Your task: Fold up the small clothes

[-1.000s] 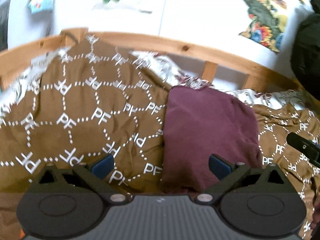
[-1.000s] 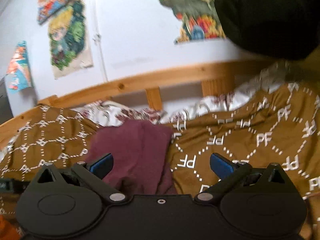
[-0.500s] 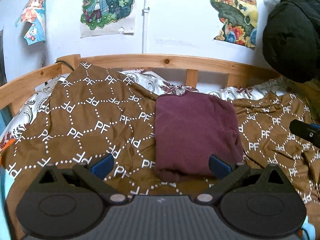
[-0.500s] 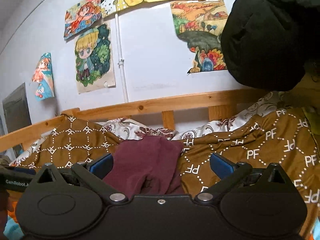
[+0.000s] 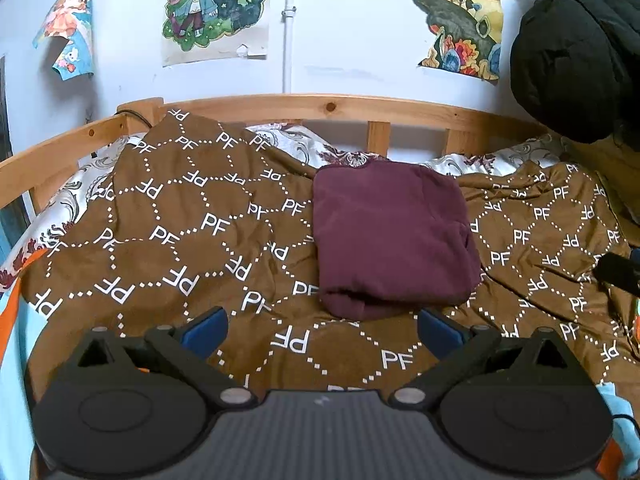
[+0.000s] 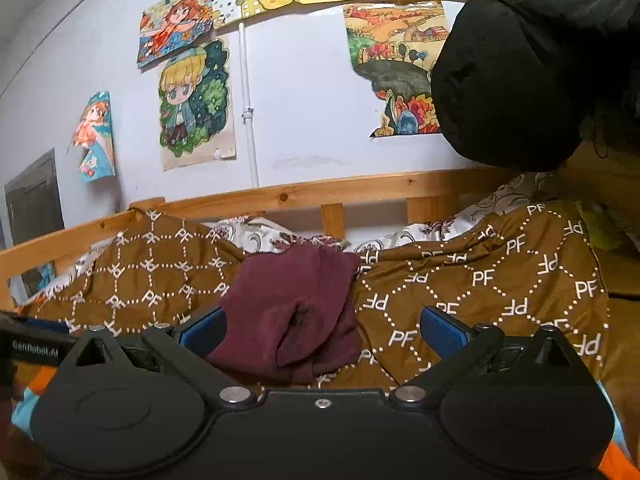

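A maroon garment (image 5: 390, 236) lies folded into a compact rectangle on the brown patterned blanket (image 5: 192, 240). It also shows in the right wrist view (image 6: 296, 304). My left gripper (image 5: 322, 330) is open and empty, held back from the garment's near edge. My right gripper (image 6: 320, 328) is open and empty, low in front of the garment's near end. A tip of the right gripper shows at the right edge of the left wrist view (image 5: 618, 274). The left gripper's body shows at the left edge of the right wrist view (image 6: 30, 350).
A wooden bed rail (image 5: 340, 106) runs along the far side, with a floral sheet (image 5: 292, 142) below it. A black jacket (image 5: 580, 44) hangs at the right. Posters (image 5: 216, 4) cover the wall. Light blue and orange cloth (image 5: 16, 344) lies at the near left.
Both grippers have pulled back and risen away from the folded garment, so it now looks smaller and farther. Both stayed open.
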Tool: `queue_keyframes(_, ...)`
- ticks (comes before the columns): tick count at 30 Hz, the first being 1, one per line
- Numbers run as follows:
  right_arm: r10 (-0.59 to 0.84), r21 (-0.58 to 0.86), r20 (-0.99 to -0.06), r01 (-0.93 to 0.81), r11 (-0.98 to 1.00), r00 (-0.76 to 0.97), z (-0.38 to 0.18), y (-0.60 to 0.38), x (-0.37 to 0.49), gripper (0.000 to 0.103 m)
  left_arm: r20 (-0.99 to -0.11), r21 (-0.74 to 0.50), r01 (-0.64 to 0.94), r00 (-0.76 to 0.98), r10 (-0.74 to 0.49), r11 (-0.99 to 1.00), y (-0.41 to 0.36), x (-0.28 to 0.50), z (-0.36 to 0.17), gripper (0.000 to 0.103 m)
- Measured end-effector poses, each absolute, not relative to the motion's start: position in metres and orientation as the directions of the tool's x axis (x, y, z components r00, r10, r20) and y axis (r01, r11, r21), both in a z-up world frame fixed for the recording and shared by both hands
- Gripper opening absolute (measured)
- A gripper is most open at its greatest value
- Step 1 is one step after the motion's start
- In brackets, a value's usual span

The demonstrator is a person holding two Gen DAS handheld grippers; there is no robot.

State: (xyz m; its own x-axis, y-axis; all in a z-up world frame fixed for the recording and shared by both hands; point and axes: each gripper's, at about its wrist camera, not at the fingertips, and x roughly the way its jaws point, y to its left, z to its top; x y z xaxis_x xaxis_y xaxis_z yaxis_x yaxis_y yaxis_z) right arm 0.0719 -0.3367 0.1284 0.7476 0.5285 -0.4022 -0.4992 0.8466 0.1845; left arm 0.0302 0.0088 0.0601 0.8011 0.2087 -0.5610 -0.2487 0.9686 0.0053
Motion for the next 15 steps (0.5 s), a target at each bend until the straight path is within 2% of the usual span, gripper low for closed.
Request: queue_keyframes(15,0.520,0.182,-0.428,-0.493,0.851,0.739,0.1202,-0.3390,0.0681,0.102,-0.570,0.000,-0.265,0.792,0.218,0.964,0.0131,0.0266,0.0538,0.102)
